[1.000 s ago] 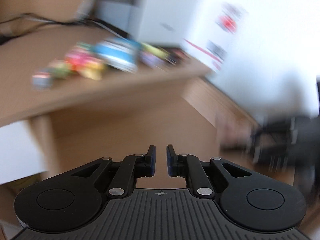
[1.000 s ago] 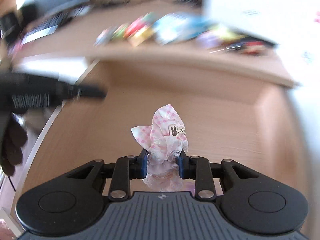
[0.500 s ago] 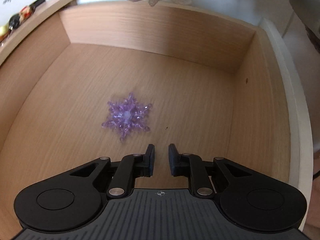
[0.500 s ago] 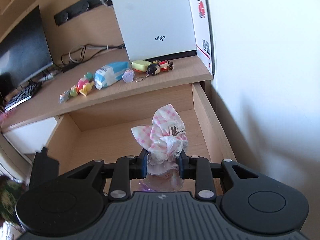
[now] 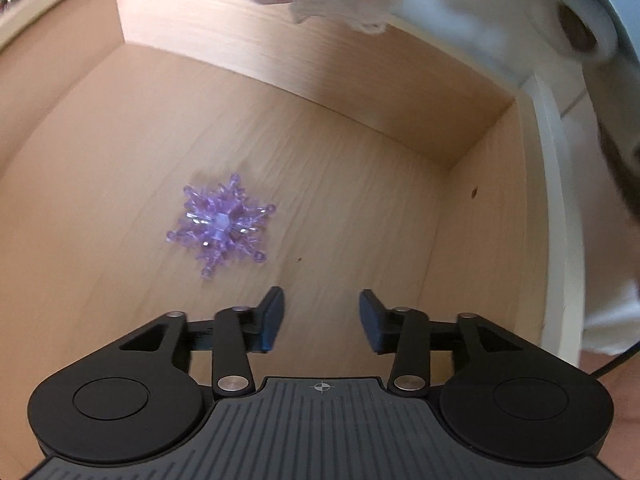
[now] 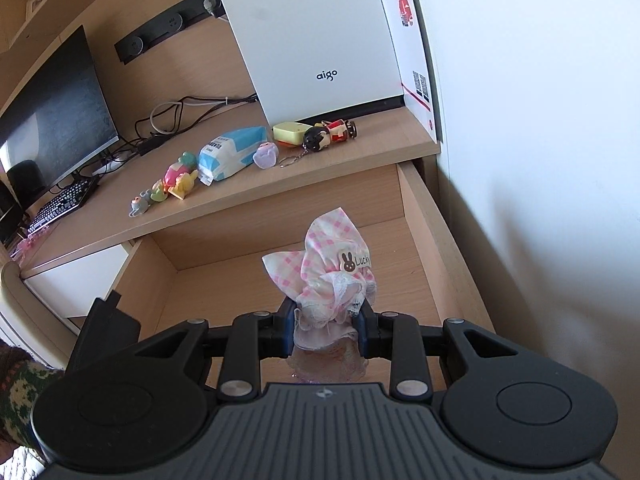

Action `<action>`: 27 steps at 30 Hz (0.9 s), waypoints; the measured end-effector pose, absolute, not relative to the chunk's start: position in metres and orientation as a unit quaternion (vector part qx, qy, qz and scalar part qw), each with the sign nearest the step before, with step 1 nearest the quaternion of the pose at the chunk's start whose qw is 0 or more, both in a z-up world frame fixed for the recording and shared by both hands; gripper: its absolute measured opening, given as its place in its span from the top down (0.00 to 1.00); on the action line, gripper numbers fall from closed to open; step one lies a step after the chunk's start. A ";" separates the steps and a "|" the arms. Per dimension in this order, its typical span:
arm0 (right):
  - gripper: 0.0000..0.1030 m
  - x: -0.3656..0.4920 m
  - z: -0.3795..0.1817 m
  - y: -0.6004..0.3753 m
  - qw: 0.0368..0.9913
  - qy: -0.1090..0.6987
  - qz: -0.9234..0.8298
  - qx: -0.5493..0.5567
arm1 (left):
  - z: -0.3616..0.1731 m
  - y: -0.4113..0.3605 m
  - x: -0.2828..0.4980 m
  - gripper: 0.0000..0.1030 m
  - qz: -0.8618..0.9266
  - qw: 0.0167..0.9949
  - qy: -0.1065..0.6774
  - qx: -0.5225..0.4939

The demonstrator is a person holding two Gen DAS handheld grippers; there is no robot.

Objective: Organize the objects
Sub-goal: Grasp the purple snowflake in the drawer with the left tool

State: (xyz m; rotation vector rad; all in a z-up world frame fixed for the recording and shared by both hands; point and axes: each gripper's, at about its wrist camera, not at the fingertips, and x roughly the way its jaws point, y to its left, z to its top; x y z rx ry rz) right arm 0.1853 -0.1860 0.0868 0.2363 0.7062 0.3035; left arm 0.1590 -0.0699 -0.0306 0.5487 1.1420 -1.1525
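Down inside the open wooden drawer [image 5: 400,92], the left wrist view shows a purple crystal snowflake [image 5: 220,226] lying flat on the drawer floor, just ahead and to the left of the left gripper [image 5: 320,316]. Its jaws are opening, with nothing between them and only bare wood below. At the top edge hangs a blurred scrap of pink and white cloth (the underside of the bundle held by the other gripper).

From the right wrist view, the right gripper [image 6: 325,330] is clamped tight on a pink checked fabric pouch [image 6: 334,280] with lace trim and a small rabbit label, held above the drawer. On the desk [image 6: 340,160] behind the drawer sit a row of small figurines [image 6: 164,190], a blue and white tissue pack [image 6: 230,154], a lilac trinket [image 6: 266,156], a yellow case [image 6: 290,133] and a doll keychain [image 6: 326,136], all before a white box [image 6: 304,32]. Farther left stand a monitor [image 6: 60,116] and keyboard [image 6: 60,206].
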 end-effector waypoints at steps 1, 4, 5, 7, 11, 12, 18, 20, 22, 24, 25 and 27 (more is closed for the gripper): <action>0.73 0.185 0.087 -0.187 0.920 0.344 0.147 0.116 | -0.030 -0.071 0.160 0.54 -0.507 0.655 0.508 0.237; 0.73 0.187 0.088 -0.186 0.920 0.343 0.148 0.119 | -0.030 -0.070 0.163 0.54 -0.502 0.656 0.518 0.224; 0.73 0.187 0.088 -0.186 0.920 0.342 0.148 0.119 | -0.030 -0.069 0.165 0.54 -0.501 0.655 0.522 0.218; 0.73 0.186 0.090 -0.185 0.921 0.340 0.148 0.118 | -0.027 -0.066 0.169 0.54 -0.495 0.661 0.525 0.206; 0.73 0.181 0.098 -0.187 0.926 0.328 0.148 0.114 | -0.002 -0.053 0.174 0.54 -0.460 0.750 0.427 0.209; 0.73 0.180 0.100 -0.187 0.927 0.324 0.148 0.112 | -0.001 -0.053 0.175 0.55 -0.447 0.763 0.412 0.220; 0.73 0.180 0.102 -0.191 0.928 0.323 0.146 0.116 | -0.019 -0.049 0.202 0.55 -0.444 0.760 0.436 0.187; 0.73 0.179 0.099 -0.192 0.926 0.327 0.146 0.117 | -0.028 -0.047 0.211 0.55 -0.454 0.743 0.463 0.168; 0.73 0.178 0.097 -0.194 0.926 0.330 0.145 0.117 | -0.025 -0.047 0.210 0.55 -0.462 0.740 0.456 0.174; 0.73 0.178 0.095 -0.195 0.925 0.331 0.144 0.118 | -0.025 -0.049 0.203 0.54 -0.472 0.734 0.450 0.189; 0.73 0.178 0.095 -0.196 0.925 0.332 0.143 0.118 | -0.024 -0.051 0.198 0.54 -0.477 0.731 0.444 0.200; 0.73 0.180 0.094 -0.198 0.924 0.333 0.141 0.119 | -0.023 -0.054 0.192 0.53 -0.484 0.727 0.438 0.213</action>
